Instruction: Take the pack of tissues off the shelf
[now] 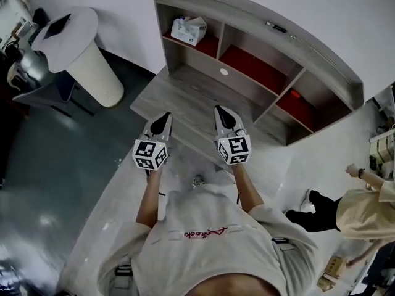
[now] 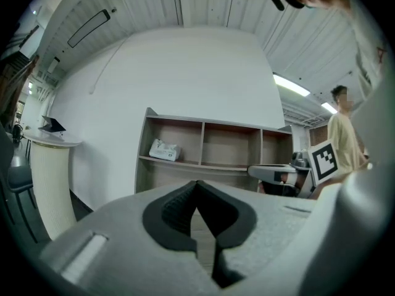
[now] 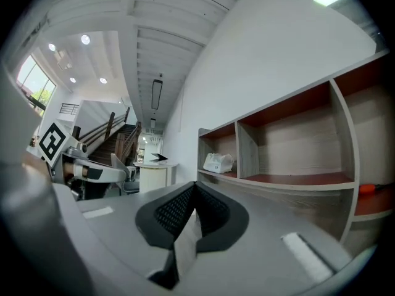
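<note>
"Nearest the head camera was the person's pale shirt (image 1: 203, 251), and just past it the left gripper (image 1: 164, 119) and right gripper (image 1: 223, 113), side by side over the table (image 1: 185, 94). What were the jaws doing?"

"Clenched on nothing, both pairs — each gripper's own view showed the dark pads met at the tip, pointing towards the shelf (image 1: 247, 8)."

"And the pack of tissues (image 1: 189, 29)?"

"It lay in the shelf's left end compartment, on the red lining, well apart from either gripper."

"How would it handle?"

"Light and soft, I'd judge. Its white wrapper looked crumpled and was probably slick, so a hard pinch would squash it. I'd open wide and take it across the narrow middle, with the pads on its two long sides, rather than by a loose corner of film."

"The surface?"

"Grey wood-grain table, bare in front of the shelf. One small orange thing (image 1: 294, 94) sat in the right end compartment."

"The room?"

"White wall behind, a round white table (image 1: 92, 60) to the left on dark glossy floor, and another person (image 1: 364, 208) off to the right — clear of the reach, as far as I could judge"
</note>
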Demonstrator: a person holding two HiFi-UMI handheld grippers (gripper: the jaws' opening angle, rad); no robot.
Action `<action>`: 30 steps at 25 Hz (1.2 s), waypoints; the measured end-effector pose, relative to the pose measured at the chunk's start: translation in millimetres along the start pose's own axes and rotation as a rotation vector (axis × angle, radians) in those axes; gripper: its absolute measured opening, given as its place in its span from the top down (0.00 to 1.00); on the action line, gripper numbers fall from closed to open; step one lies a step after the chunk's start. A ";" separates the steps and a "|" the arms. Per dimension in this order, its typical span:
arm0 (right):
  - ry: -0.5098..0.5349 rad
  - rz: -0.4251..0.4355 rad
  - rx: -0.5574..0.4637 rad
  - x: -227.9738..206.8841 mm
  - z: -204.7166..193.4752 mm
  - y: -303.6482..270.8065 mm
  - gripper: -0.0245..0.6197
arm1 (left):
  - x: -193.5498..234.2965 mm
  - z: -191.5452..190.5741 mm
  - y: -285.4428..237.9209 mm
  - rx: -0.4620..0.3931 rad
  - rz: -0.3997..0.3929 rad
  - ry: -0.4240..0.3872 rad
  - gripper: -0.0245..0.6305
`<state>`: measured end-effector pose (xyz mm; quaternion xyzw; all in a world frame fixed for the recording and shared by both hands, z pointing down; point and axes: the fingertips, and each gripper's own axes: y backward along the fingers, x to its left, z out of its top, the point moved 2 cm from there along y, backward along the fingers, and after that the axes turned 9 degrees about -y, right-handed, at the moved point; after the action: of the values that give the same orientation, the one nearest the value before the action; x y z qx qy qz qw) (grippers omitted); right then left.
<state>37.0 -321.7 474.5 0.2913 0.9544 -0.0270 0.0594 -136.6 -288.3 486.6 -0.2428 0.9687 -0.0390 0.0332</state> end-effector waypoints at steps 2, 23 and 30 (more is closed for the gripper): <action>-0.013 0.006 0.000 -11.6 -0.3 -17.0 0.95 | 8.5 1.4 -18.0 0.007 0.000 -0.009 0.96; -0.040 0.042 0.090 -56.3 -29.0 -86.4 0.95 | 47.2 -19.3 -102.9 0.067 -0.013 0.021 0.96; -0.044 0.024 0.108 -60.3 -34.2 -104.6 0.95 | 66.9 -25.5 -121.4 0.071 -0.027 0.035 0.96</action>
<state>24.8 -438.8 517.9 0.3049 0.9465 -0.0841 0.0647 -140.8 -425.1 520.1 -0.2536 0.9638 -0.0780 0.0245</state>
